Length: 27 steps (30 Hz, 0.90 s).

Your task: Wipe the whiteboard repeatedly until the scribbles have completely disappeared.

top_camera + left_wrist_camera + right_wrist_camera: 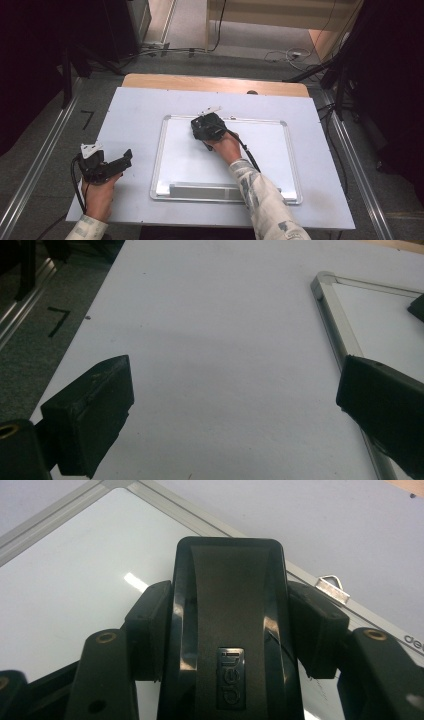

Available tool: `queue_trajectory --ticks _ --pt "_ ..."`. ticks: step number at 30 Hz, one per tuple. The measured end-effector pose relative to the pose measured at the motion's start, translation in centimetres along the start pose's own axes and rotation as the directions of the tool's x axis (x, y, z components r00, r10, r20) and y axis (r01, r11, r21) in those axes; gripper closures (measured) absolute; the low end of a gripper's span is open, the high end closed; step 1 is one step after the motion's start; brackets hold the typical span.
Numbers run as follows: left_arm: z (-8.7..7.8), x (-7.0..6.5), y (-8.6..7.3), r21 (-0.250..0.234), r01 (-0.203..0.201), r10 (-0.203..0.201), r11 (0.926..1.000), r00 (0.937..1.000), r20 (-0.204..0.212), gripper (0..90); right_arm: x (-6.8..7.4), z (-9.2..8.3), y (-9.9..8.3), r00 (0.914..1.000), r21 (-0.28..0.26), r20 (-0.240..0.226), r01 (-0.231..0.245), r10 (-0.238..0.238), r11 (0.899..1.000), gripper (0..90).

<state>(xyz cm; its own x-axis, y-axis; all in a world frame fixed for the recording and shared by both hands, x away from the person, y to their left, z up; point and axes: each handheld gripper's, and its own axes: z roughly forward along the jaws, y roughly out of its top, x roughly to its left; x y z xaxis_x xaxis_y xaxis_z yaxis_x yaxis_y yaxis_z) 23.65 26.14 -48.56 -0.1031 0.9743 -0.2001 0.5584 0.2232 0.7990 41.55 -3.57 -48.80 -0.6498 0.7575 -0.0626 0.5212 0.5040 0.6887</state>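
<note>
One black eraser, clamped lengthwise, points toward whiteboard's far frame.

The whiteboard has a glossy white face inside a silver-grey metal frame, with a matching silver tray along its 6 o'clock edge. The eraser is black and shiny, with a small raised grey-lettered badge on its back. Both the left gripper and the right gripper are matt black, with brass-coloured screw eyes near the jaws and a light grey plate on top. The bench carries a pale lavender-white cover, and bare tan wood shows along its 12 o'clock edge. The sleeve is off-white with a grey mottled print. The floor is grey carpet, marked with a black "7" at 9 o'clock.
</note>
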Motion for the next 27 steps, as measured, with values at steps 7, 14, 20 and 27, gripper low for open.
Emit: queue_trajectory --ticks 7,14,20,27 --pt "0.0 0.0 0.0 -0.002 0.004 -0.004 1.0 1.0 -0.001 2.1 0.4 0.2 0.3 0.9999 0.001 -0.014 0.007 -0.007 1.0 38.3" --pt "-0.1 0.2 -0.1 -0.001 0.005 -0.005 1.0 1.0 -0.003 2.1 0.3 0.2 0.3 0.9999 0.004 -0.016 -0.001 0.001 1.0 38.2" --pt "-0.2 0.3 -0.1 -0.002 0.008 -0.008 1.0 0.9999 -0.008 2.1 -0.2 0.0 0.0 0.9999 0.011 -0.017 -0.003 0.003 1.0 38.3" --pt "-0.2 0.2 -0.1 -0.002 0.006 -0.006 1.0 1.0 -0.007 2.2 -1.1 -0.5 -0.5 1.0 0.018 -0.006 -0.003 0.003 1.0 38.3"
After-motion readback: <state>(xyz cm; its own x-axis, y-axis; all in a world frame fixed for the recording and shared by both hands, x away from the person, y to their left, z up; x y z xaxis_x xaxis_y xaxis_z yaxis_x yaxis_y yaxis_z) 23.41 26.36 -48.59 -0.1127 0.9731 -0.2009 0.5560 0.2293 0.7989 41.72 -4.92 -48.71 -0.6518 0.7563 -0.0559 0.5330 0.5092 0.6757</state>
